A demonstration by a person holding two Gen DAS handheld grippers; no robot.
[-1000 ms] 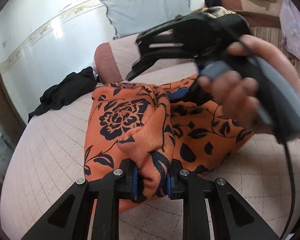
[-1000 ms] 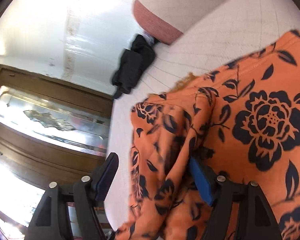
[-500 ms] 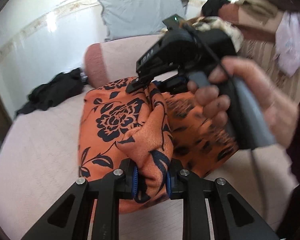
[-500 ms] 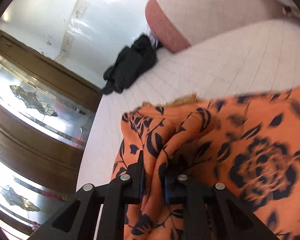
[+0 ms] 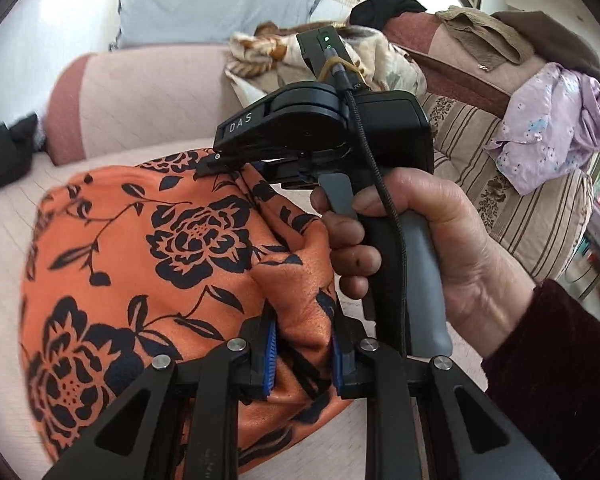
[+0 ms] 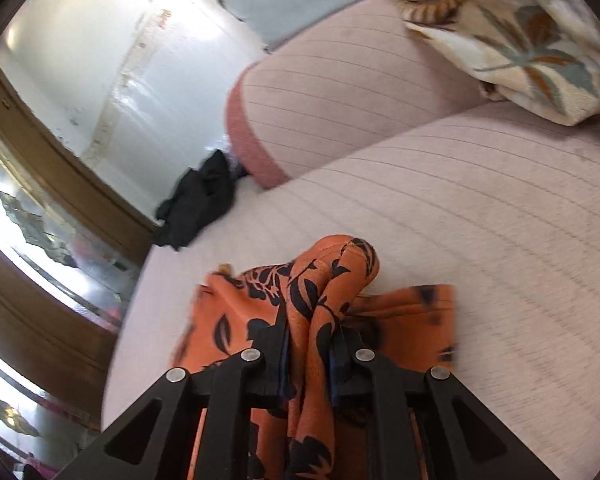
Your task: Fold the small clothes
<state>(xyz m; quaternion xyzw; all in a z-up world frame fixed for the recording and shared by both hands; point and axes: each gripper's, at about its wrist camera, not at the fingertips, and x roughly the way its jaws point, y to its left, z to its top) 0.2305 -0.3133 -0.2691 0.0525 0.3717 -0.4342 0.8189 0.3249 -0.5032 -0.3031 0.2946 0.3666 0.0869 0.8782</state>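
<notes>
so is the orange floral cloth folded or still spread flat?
Neither: the orange floral cloth is bunched and lifted, its edges pinched in the left gripper and right gripper. No neat fold visible.

left wrist: close, facing right tongs | shared: orange cloth

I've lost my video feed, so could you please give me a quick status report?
Left gripper shut on orange floral garment. Right gripper shut on it too. Garment bunched, unfolded, on pink sofa. Nothing in the way.

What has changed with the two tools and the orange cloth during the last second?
The right tool, open a second ago, closed on the orange cloth and lifted its edge, moving toward the left tool. The left tool kept its grip on the cloth.
</notes>
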